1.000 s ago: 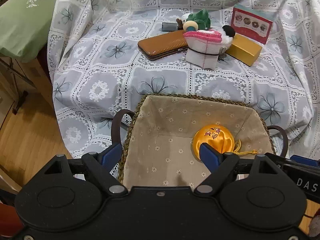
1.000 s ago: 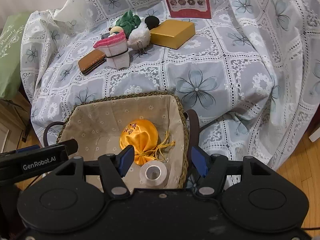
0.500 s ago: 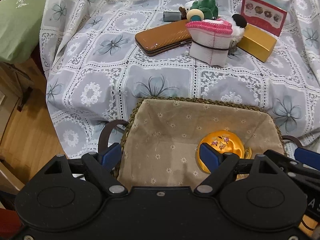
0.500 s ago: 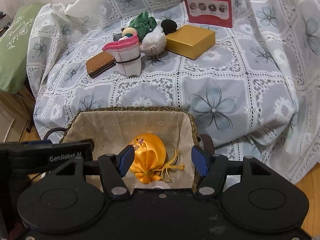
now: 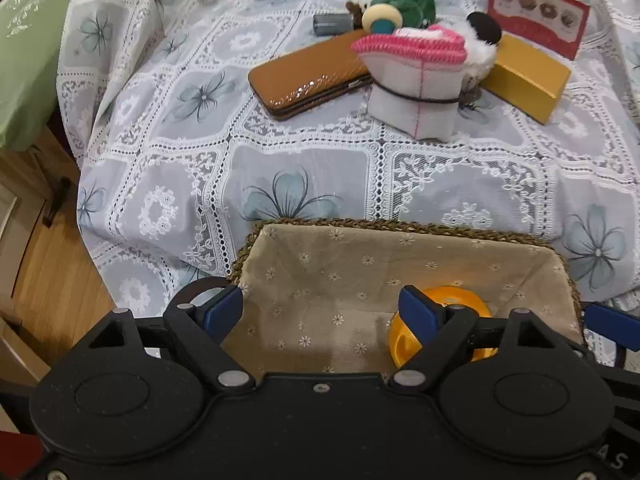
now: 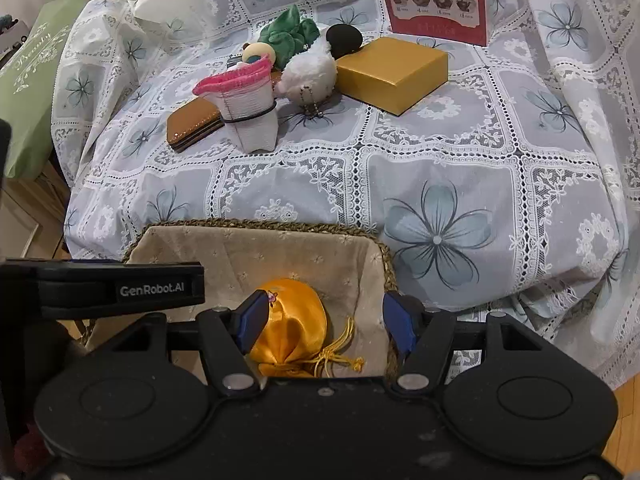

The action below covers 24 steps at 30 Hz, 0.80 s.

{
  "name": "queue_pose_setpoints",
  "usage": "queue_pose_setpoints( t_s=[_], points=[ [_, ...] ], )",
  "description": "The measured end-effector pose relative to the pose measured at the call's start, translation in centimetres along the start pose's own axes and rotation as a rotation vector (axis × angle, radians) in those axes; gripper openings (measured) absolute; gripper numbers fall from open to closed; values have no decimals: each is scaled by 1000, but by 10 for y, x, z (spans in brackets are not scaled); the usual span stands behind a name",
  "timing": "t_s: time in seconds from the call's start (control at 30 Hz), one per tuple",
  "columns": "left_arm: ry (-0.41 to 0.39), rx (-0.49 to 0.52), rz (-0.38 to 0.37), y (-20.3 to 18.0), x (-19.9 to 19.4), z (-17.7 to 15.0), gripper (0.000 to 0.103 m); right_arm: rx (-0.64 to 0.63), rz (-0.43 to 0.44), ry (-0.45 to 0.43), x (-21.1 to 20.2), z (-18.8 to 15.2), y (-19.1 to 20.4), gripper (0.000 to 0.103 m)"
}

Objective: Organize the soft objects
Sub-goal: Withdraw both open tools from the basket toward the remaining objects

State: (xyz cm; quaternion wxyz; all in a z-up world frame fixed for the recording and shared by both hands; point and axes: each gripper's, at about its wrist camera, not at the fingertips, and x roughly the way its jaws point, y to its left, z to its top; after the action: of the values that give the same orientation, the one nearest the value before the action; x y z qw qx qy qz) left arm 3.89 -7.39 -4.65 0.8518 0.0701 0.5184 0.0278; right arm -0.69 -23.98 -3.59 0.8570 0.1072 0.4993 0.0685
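While both grippers hovered with jaws apart and empty, the pouch [image 6: 290, 320] lay in the basket [image 6: 256, 225], below the right gripper [image 6: 324, 322] and behind the left gripper's [image 5: 322, 312] right finger [image 5: 418, 314]. Its tied neck and tassels pointed toward the camera and rightward. It was shiny orange satin, round, with small embroidery.

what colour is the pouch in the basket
Shiny orange-yellow satin pouch with a gold tassel cord, clearest in the right wrist view.
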Motion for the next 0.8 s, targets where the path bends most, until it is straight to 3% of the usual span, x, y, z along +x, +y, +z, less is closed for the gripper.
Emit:
queue_pose_setpoints(
  t_s=[0.27,0.8],
  points=[
    [48,-20,21,-6,14,5,81,-1,27,-11,3,4,-4,63],
    [43,-41,22,-13,17,17,81,2,39,-81,-8,15,-12,63]
  ],
)
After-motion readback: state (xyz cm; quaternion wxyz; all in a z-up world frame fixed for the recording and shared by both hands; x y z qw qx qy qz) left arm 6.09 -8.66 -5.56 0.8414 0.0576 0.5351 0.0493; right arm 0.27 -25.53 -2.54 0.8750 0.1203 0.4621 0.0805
